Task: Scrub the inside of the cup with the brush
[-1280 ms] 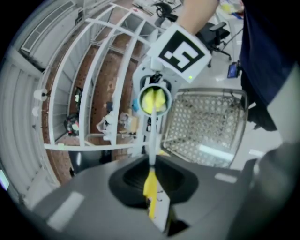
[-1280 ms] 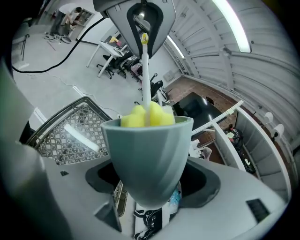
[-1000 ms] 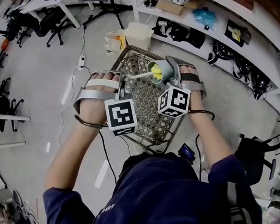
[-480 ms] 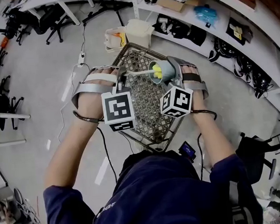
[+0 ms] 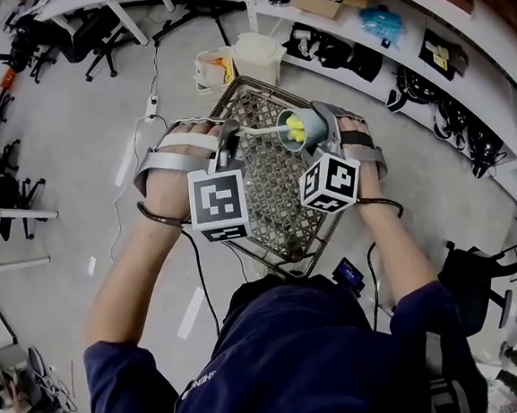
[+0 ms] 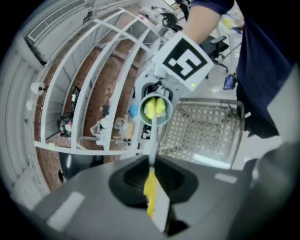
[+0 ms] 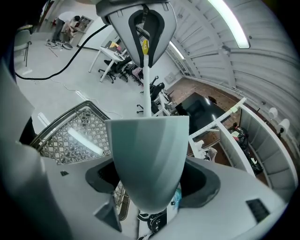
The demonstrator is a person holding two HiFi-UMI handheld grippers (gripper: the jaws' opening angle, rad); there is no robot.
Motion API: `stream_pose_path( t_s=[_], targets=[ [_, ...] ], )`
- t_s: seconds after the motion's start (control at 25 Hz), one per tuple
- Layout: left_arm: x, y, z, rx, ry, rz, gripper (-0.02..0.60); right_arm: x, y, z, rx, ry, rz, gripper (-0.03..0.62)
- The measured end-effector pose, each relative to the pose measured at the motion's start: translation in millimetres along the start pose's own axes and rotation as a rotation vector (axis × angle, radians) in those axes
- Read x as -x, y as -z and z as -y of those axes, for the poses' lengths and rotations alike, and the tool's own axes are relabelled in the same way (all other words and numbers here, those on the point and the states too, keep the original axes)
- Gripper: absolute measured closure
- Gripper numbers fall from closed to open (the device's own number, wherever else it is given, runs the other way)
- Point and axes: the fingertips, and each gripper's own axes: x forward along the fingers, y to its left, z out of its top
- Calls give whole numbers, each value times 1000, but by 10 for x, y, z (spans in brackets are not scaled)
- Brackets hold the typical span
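Note:
A pale grey-green cup (image 5: 302, 130) is held sideways above a wire basket (image 5: 276, 199), with my right gripper (image 5: 317, 131) shut on it. In the right gripper view the cup (image 7: 147, 157) fills the space between the jaws, mouth pointing away. My left gripper (image 5: 228, 145) is shut on a brush (image 5: 265, 131) with a thin white handle. Its yellow head (image 5: 294, 130) sits inside the cup's mouth. The left gripper view looks along the brush handle (image 6: 152, 147) straight into the cup (image 6: 156, 109), with the yellow head (image 6: 154, 108) filling the opening.
The wire basket stands on a metal stand over a grey floor. A white bin (image 5: 257, 59) and a bag (image 5: 213, 70) sit just beyond it. Shelves (image 5: 388, 46) with boxes and gear run along the right. Office chairs (image 5: 64, 43) and desks stand at the far left.
Both grippers, with the cup and the brush, have drifted slightly right and up in the view. The brush head stays inside the cup.

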Motion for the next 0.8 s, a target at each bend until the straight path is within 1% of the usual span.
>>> stream_pose_path(
  t_s=[0.12, 0.2, 0.32, 0.36, 0.44, 0.6, 0.68, 0.8],
  targets=[
    [-35, 25, 96, -10, 29, -16, 549, 16, -29, 7, -5, 5, 4, 234],
    [-21, -14, 166, -35, 46, 3, 549, 9, -22, 24, -10, 7, 0, 233],
    [26, -100, 181, -66, 36, 45, 548, -14, 22, 32, -22, 4, -9, 233],
    [42, -125, 167, -63, 28, 59, 548, -21, 37, 24, -25, 2, -12, 233],
    [67, -145, 109, -34, 13, 80, 549, -27, 48, 3, -29, -4, -13, 234],
    [48, -43, 12, 40, 14, 65, 548, 18, -10, -32, -29, -8, 7, 233],
    [11, -12, 51, 44, 29, 55, 548, 42, -30, -35, -37, -7, 16, 235],
    [-13, -60, 171, 10, 44, 65, 549, 43, -2, -31, -50, -6, 15, 235]
  ],
)
